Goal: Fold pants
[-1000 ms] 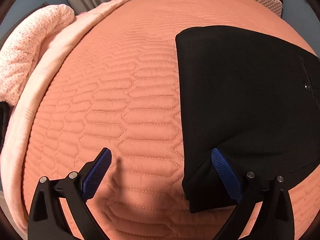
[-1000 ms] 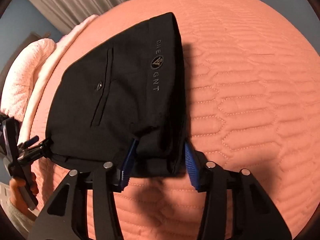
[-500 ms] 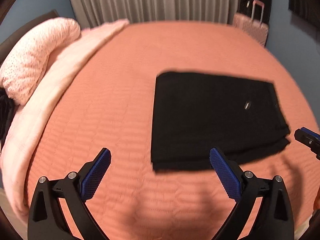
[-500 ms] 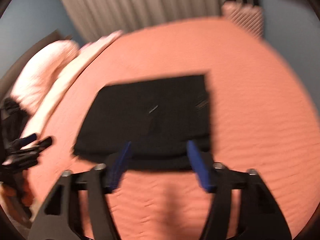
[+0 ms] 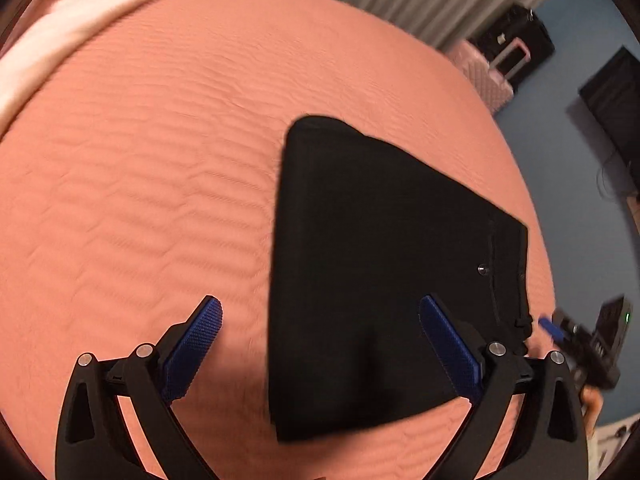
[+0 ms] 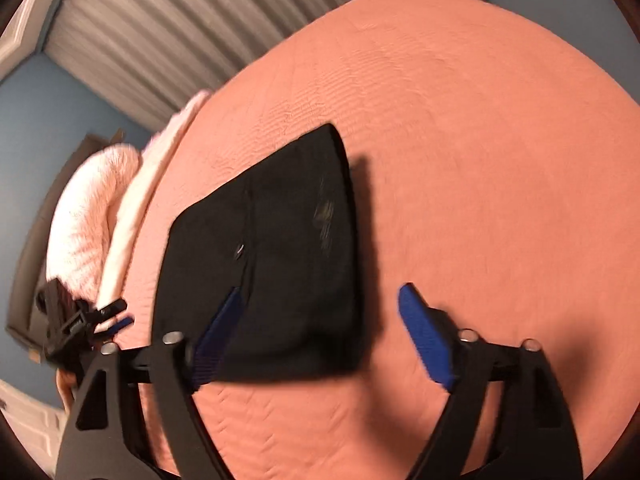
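Pants [image 5: 380,264] lying folded flat on bed [image 5: 140,200], long axis running toward curtained far edge; left gripper [image 5: 320,340] fingers spread wide, empty; right gripper [image 6: 320,320] fingers opening, gripping nothing.

Bedroom: quilted bed [image 5: 160,168], curtains [image 6: 168,32]

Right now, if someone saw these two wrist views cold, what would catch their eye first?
The folded black pants stand out most, a dark flat block on the salmon quilted bedspread. Next come the blue-padded tongs in the foreground: the left tongs hang wide open above the pants' near edge, and the right tongs are opening, pads clear of the cloth. Pale pink bedding is bunched at the bed's far left edge.
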Motion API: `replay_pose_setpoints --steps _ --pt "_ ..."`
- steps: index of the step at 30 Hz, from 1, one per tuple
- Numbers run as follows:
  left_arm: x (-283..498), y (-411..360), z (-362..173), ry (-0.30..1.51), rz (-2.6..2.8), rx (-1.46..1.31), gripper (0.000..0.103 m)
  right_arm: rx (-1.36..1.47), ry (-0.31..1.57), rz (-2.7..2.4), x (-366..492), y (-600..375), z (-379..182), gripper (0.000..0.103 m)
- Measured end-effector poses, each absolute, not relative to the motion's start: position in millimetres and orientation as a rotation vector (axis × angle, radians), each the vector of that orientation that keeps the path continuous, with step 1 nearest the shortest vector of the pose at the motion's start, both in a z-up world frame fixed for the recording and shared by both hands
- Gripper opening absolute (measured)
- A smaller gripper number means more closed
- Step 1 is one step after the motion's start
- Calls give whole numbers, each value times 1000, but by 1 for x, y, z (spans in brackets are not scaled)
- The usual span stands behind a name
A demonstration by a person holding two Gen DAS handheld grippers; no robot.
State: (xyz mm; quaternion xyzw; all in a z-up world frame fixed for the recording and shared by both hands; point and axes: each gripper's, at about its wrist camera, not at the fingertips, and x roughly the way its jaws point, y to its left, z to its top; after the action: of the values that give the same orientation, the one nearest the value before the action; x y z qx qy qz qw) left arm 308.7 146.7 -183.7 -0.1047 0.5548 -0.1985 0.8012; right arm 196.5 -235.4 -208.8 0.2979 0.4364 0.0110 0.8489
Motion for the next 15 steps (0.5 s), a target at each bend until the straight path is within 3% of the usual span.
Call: replay_pose_setpoints --steps 3,7,8,9,10,11,15 --pt "338 127 -220 1312 -506 -227 97 614 1003 98 233 -237 -238 80" --pt "343 107 -225 1279 -468 -158 97 519 978 109 246 -223 -245 81" --pt "343 102 -223 1259 -459 -138 87 505 969 125 246 -219 -243 70" --pt "343 98 -220 1229 -441 -97 62 535 971 174 245 -218 -243 44" --pt "346 93 -217 1202 -443 -65 50 557 959 162 247 -215 -241 33" --pt "353 93 -216 1205 -455 -100 16 526 953 157 248 -211 -236 27" --pt "373 87 -203 1174 -449 -88 11 478 871 142 250 -200 -211 19"
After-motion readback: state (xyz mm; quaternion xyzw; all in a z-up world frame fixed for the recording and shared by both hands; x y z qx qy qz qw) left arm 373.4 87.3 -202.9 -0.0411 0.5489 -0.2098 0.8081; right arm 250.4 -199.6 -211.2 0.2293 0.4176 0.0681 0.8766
